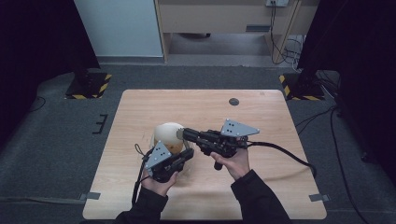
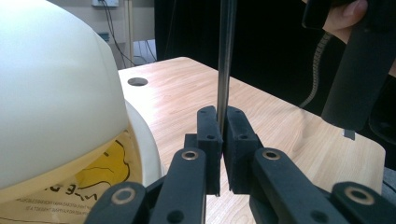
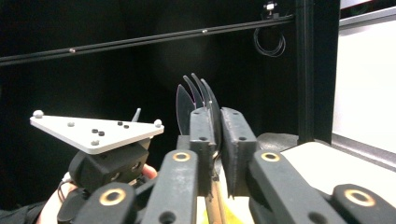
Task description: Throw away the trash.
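Right gripper [image 3: 212, 140] pinches a thin black plastic fork [image 3: 196, 95] by its neck, left gripper [image 2: 220, 140] clamps a slim dark rod [image 2: 226, 56]; the fork looks light and bendy.

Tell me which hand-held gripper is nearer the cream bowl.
Left. The left hand-held gripper sits against the cream bowl at its near side; the right hand-held gripper is at its right edge, about as close.

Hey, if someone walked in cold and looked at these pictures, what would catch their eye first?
Probably the cream dome near the middle of the wooden table, with both grippers crowding its near side. Next, the right gripper clamps a dark fork, tines pointing up. The left gripper pinches a thin dark rod standing upright beside the dome.
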A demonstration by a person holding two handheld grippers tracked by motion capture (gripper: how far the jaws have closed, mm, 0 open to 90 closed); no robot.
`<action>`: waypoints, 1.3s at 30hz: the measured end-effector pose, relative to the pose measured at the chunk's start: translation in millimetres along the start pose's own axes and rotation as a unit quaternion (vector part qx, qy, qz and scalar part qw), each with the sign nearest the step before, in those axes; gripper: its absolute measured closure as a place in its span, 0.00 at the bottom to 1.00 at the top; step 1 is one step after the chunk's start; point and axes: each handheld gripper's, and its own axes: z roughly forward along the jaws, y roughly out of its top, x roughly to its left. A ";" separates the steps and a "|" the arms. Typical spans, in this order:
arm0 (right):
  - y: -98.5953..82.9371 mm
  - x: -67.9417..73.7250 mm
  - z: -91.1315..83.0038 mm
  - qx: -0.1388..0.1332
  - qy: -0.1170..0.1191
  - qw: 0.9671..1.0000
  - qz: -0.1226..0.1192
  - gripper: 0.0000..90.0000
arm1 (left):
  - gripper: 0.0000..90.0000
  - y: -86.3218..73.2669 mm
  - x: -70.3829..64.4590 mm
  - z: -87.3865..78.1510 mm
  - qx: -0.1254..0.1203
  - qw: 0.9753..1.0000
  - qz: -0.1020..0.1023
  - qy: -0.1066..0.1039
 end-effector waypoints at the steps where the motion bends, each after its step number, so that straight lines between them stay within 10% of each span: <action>1: 0.1 0.1 -0.2 0.001 0.001 1.000 0.000 0.97 | 0.95 -0.3 0.5 -0.2 0.001 1.000 0.001 0.000; 15: 2.9 -0.2 -2.0 -0.006 -0.009 1.000 -0.006 0.99 | 0.69 -6.3 5.6 -9.6 -0.016 1.000 -0.004 0.011; 24: 6.2 3.1 4.0 -0.024 -0.017 0.999 -0.029 0.99 | 0.51 -19.8 26.0 -64.4 -0.027 0.997 -0.010 0.066; 30: 2.8 3.7 13.5 -0.034 -0.017 0.999 -0.028 0.99 | 0.46 -30.0 61.8 -99.4 -0.039 0.990 -0.042 0.128; 39: -1.0 1.3 20.7 -0.053 -0.017 0.998 -0.020 0.99 | 0.32 -53.0 115.2 -109.0 0.022 0.976 -0.055 0.207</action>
